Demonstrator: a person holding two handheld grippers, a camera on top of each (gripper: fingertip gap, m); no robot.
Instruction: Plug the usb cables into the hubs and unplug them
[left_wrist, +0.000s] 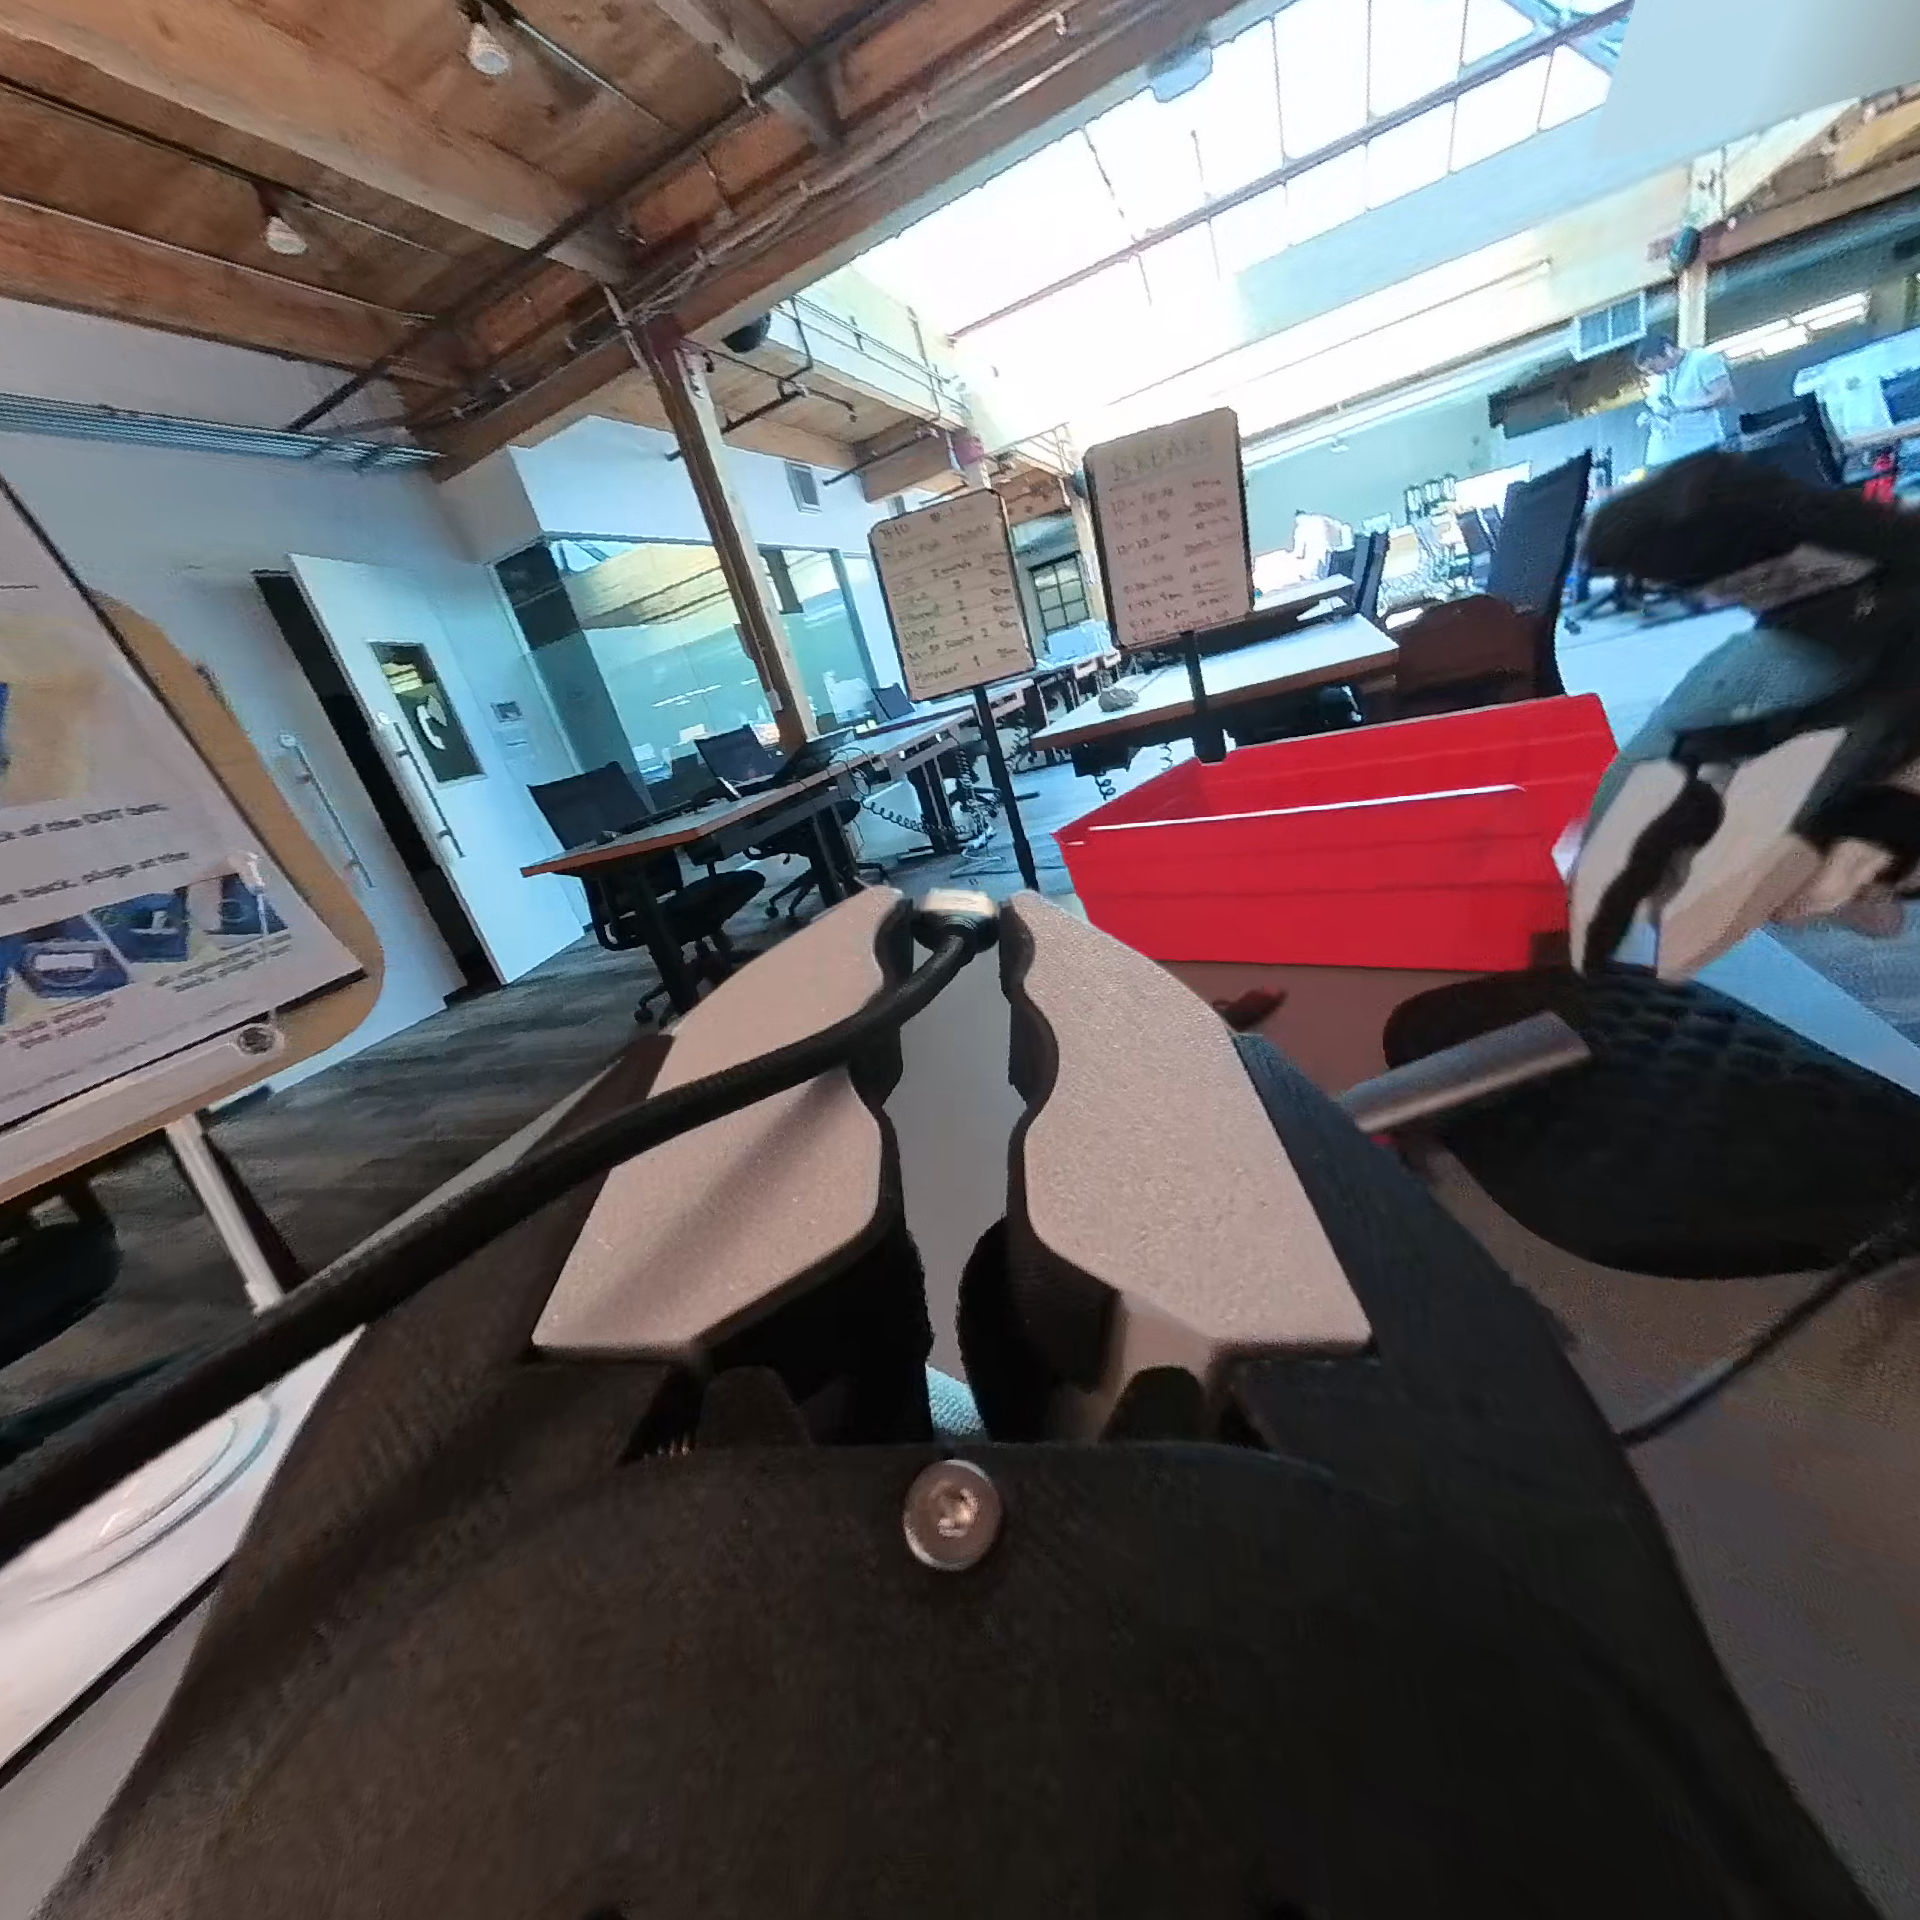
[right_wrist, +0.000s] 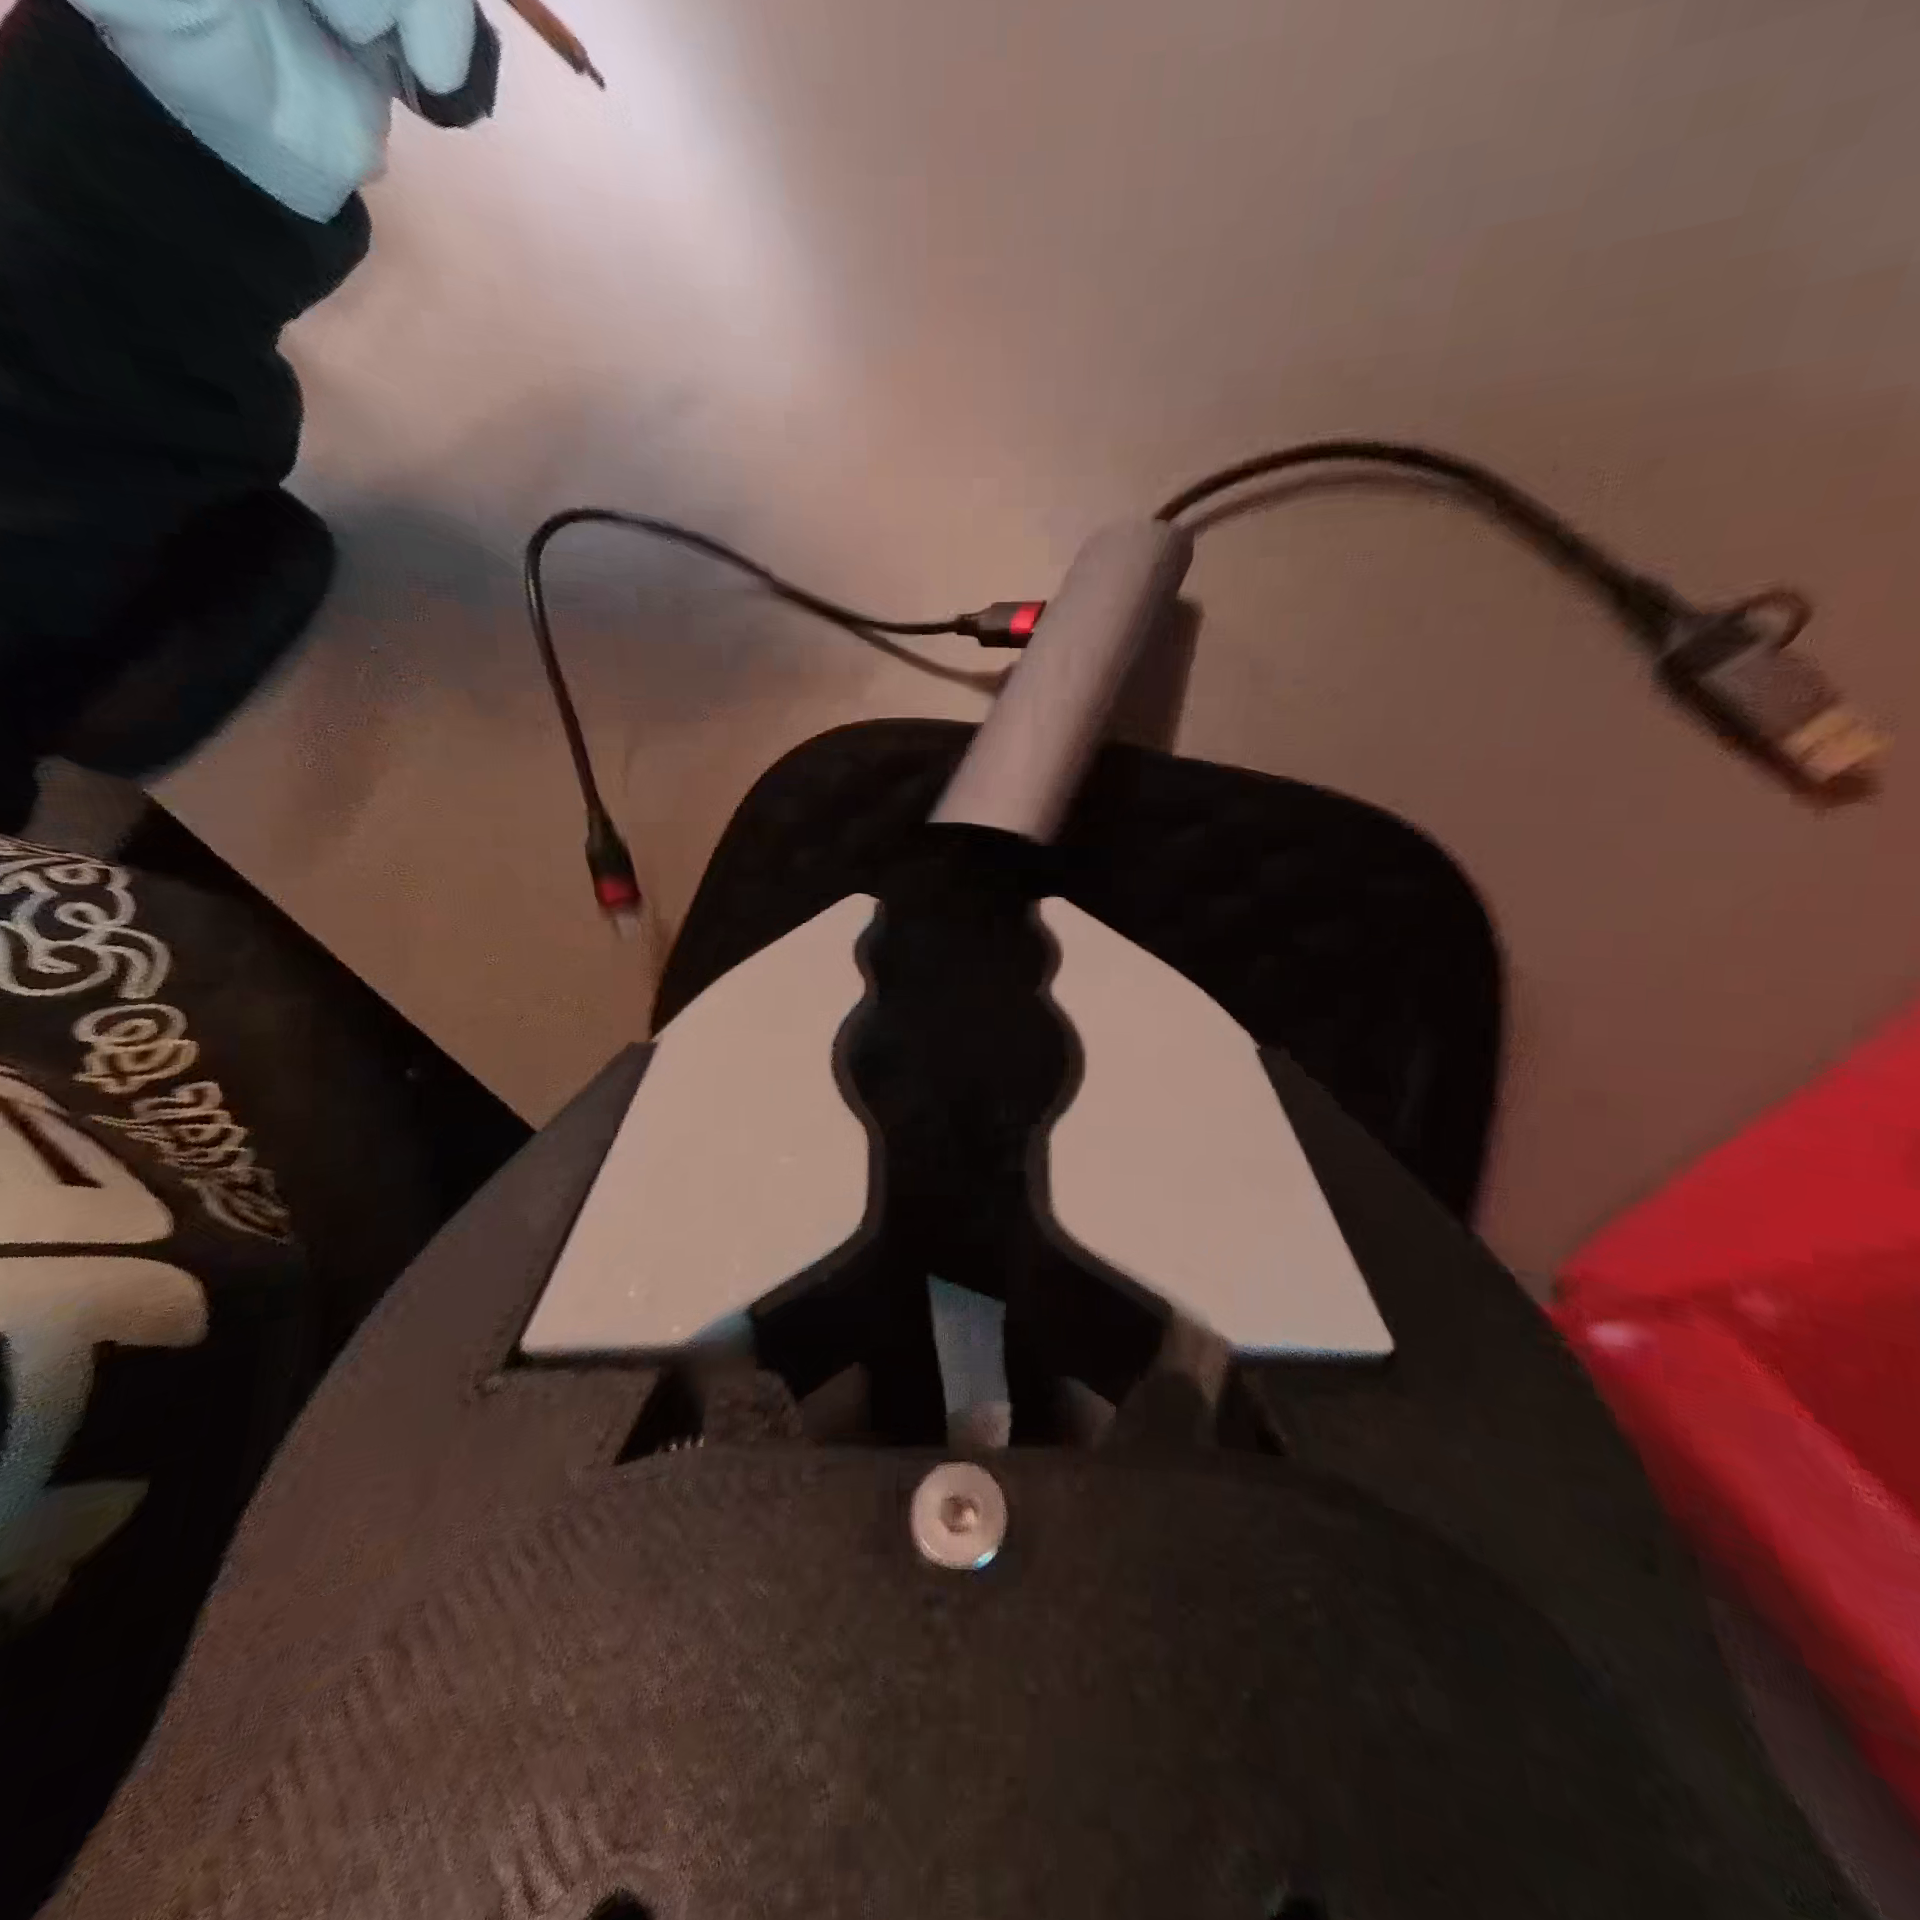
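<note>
Grippers of a two-handed rig, seen along their own fingers. In the left wrist view, the left gripper is raised off the table and tilted upward toward the room; its jaws are nearly closed, pinching the silver plug of a black braided cable at the fingertips. The cable trails back over the left finger and off the lower left of the view. Beyond the tips stands a red bin; an instruction sheet on a board is at left, and two whiteboards on stands are farther back among desks. The right gripper shows at the right edge, above a dark mesh surface.

In the right wrist view, the right gripper points down at the brown table. Its jaws are closed to a narrow gap on the near end of a grey USB hub. A red-tipped black cable is plugged into the hub's left side, its free end lying on the table. The hub's own lead curves right to a connector on the table. The red bin's corner is at lower right.
</note>
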